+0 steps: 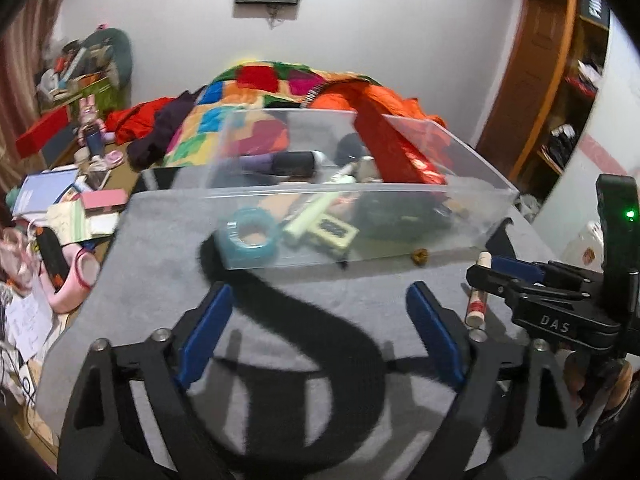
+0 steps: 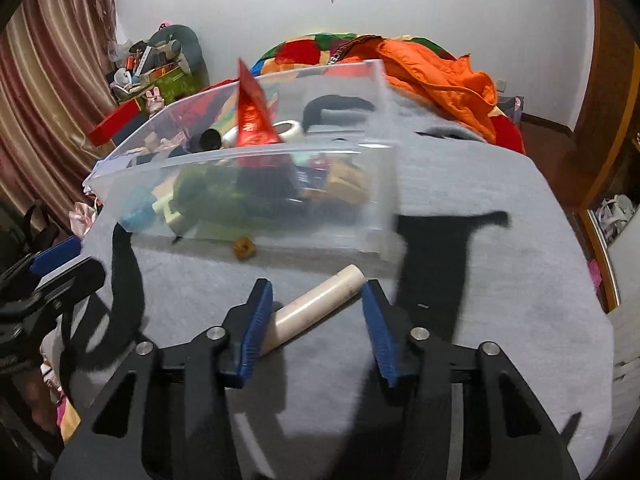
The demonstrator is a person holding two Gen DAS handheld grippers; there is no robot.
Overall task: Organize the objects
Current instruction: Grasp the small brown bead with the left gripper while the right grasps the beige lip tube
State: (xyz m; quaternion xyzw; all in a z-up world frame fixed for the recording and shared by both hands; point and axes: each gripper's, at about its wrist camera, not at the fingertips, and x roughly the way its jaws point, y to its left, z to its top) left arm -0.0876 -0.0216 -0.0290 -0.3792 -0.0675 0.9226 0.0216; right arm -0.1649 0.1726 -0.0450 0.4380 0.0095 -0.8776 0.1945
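- I see a cream cylindrical tube lying on its side on the grey cloth, slanted between my right jaws; its near end sits against the left pad, its far end just short of the right pad.
- Beyond both pairs of jaws stands a clear plastic bin, open-topped and crowded: a teal tape roll, a pale green tube, a red packet leaning upright.
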